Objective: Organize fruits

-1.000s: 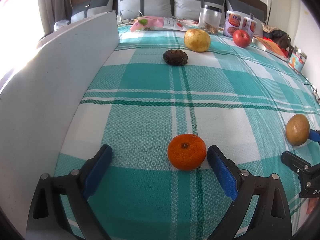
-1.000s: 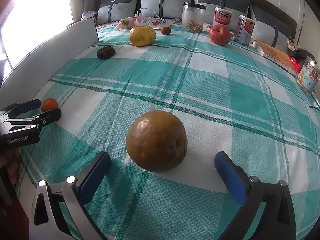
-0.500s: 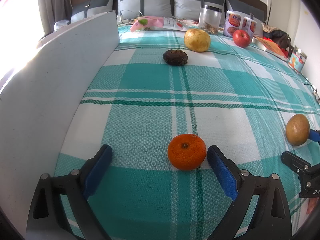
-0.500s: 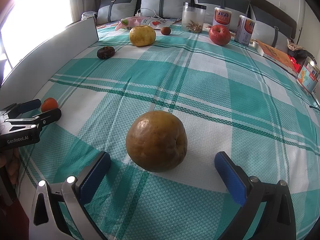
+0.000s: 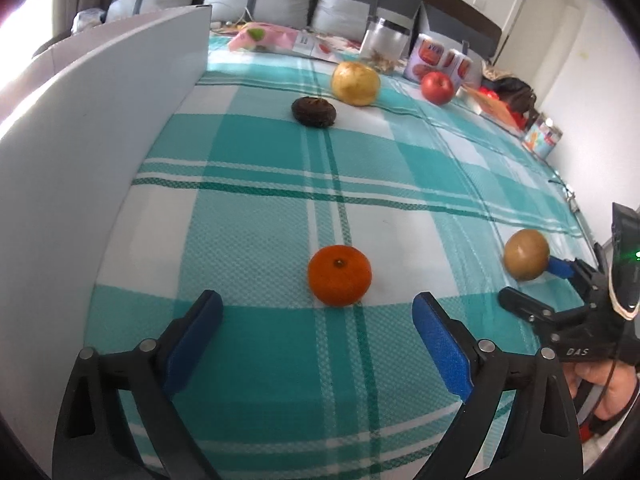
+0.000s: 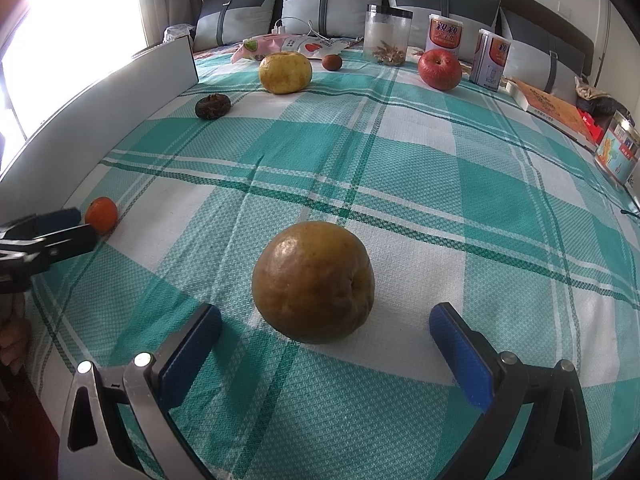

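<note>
Left gripper (image 5: 316, 320) fingers spread wide, empty; orange (image 5: 339, 275) just beyond them. Right gripper (image 6: 325, 324) fingers spread wide, empty; brown pear (image 6: 313, 281) between their tips.

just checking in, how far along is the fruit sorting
Nothing looks sorted yet: the yellow pear, red apple, dark wrinkled fruit and small brown fruit lie scattered on the checked cloth. In hand: nothing; the open left gripper frames the orange mandarin, the open right gripper the brown russet pear. All grouping remains.
</note>
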Available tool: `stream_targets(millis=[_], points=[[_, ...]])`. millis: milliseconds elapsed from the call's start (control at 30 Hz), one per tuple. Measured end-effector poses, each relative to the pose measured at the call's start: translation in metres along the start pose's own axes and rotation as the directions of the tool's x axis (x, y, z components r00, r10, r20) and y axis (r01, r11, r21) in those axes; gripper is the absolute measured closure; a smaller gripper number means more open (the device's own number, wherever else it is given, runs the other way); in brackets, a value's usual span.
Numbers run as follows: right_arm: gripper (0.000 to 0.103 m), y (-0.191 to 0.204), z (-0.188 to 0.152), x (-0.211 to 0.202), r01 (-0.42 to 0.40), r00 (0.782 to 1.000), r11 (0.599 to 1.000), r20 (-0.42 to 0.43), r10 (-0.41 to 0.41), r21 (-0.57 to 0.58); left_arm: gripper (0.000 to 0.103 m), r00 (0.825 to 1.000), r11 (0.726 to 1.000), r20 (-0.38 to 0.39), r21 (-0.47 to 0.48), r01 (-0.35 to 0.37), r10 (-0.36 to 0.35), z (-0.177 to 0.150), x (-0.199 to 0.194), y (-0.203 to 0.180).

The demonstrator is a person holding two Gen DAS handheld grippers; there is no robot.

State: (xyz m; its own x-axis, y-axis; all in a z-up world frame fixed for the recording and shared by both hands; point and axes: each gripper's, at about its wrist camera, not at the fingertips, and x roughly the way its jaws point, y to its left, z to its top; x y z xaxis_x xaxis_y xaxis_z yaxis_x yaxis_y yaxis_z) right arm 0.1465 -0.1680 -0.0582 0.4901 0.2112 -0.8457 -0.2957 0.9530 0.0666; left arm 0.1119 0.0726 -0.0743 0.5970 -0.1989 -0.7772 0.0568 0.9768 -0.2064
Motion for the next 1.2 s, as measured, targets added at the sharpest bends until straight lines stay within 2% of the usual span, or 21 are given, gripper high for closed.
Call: stream_targets(millis=[33,67,100,167,200,233,300,367,400,433,533,633,667,733,800,867,933,1000,1033,1100,1200], points=[[0.0,-0.001,-0.001,-0.002,-0.009,1.0,1.0,0.004,0.009,0.004,0.008,1.0,1.0,-0.012,0.018,-0.02,0.02,0.001,0.002,-0.005],[0.0,-0.003,-0.002,-0.004,-0.025,1.0,1.0,0.01,0.025,0.012,0.015,0.999,0.998,-0.017,0.041,-0.037,0.038,0.002,0.004,-0.01],[0.0,-0.006,-0.002,-0.007,-0.052,0.999,0.998,0.016,0.052,0.031,0.035,0.998,0.995,-0.025,0.085,-0.055,0.057,0.004,0.007,-0.018],[0.001,-0.013,-0.001,-0.012,-0.089,0.996,0.993,0.013,0.088,0.078,0.05,0.993,0.983,-0.034,0.15,-0.108,0.115,0.007,0.014,-0.029],[0.001,-0.015,0.001,-0.015,-0.097,0.995,0.991,0.012,0.096,0.095,0.063,0.991,0.977,-0.035,0.176,-0.123,0.131,0.01,0.018,-0.034],[0.002,-0.017,0.005,-0.018,-0.098,0.995,0.99,0.012,0.097,0.104,0.07,0.991,0.977,-0.033,0.177,-0.123,0.131,0.011,0.019,-0.036],[0.007,-0.018,0.015,-0.021,-0.095,0.996,0.99,0.01,0.094,0.107,0.072,0.991,0.982,-0.043,0.149,-0.119,0.126,0.015,0.019,-0.035],[0.02,-0.016,0.025,-0.017,-0.087,0.996,0.992,-0.019,0.089,0.094,0.073,0.993,0.988,-0.046,0.121,-0.1,0.106,0.013,0.014,-0.032],[0.028,-0.015,0.03,-0.009,-0.081,0.994,0.993,-0.064,0.087,0.089,0.073,0.994,0.99,-0.052,0.106,-0.091,0.097,0.011,0.007,-0.031],[0.052,-0.014,0.032,-0.003,-0.103,0.989,0.99,-0.099,0.112,0.093,0.073,0.995,0.992,-0.053,0.096,-0.081,0.087,0.01,0.001,-0.03],[0.053,-0.007,0.037,-0.01,-0.093,0.991,0.99,-0.087,0.103,0.104,0.073,1.0,0.999,-0.008,0.036,-0.006,0.006,0.01,-0.044,-0.023],[0.053,0.016,0.051,-0.025,-0.211,0.974,0.97,-0.056,0.219,0.123,0.073,0.995,0.996,0.08,-0.054,0.071,-0.067,0.023,-0.107,-0.002],[0.053,0.029,0.06,-0.031,-0.245,0.967,0.963,-0.042,0.251,0.11,0.073,0.99,0.992,0.116,-0.091,0.085,-0.075,0.029,-0.131,0.01],[0.053,0.069,0.084,-0.047,-0.327,0.944,0.944,-0.012,0.328,0.051,0.073,0.985,0.989,0.164,-0.135,0.067,-0.045,0.037,-0.162,0.035],[0.053,0.114,0.107,-0.063,-0.412,0.911,0.911,0.004,0.412,-0.013,0.073,0.98,0.98,0.194,-0.201,0.002,0.038,0.041,-0.189,0.069],[0.053,0.164,0.124,-0.078,-0.492,0.869,0.866,-0.004,0.494,-0.088,0.073,0.977,0.963,0.182,-0.264,-0.056,0.106,0.039,-0.2,0.1],[0.053,0.217,0.137,-0.086,-0.57,0.82,0.807,-0.048,0.57,-0.153,0.073,0.976,0.927,0.131,-0.355,-0.118,0.174,0.03,-0.2,0.138],[0.053,0.262,0.141,-0.082,-0.624,0.781,0.76,-0.115,0.613,-0.184,0.073,0.978,0.89,0.068,-0.431,-0.148,0.196,0.017,-0.193,0.166],[0.053,0.281,0.142,-0.078,-0.638,0.77,0.745,-0.151,0.62,-0.193,0.073,0.977,0.879,0.045,-0.447,-0.166,0.208,0.011,-0.19,0.173],[0.053,0.313,0.14,-0.065,-0.637,0.77,0.739,-0.212,0.601,-0.219,0.074,0.967,0.856,-0.02,-0.461,-0.234,0.254,-0.001,-0.181,0.181],[0.053,0.345,0.134,-0.045,-0.597,0.8,0.754,-0.273,0.534,-0.274,0.072,0.964,0.837,-0.062,-0.484,-0.255,0.258,-0.011,-0.173,0.19]])
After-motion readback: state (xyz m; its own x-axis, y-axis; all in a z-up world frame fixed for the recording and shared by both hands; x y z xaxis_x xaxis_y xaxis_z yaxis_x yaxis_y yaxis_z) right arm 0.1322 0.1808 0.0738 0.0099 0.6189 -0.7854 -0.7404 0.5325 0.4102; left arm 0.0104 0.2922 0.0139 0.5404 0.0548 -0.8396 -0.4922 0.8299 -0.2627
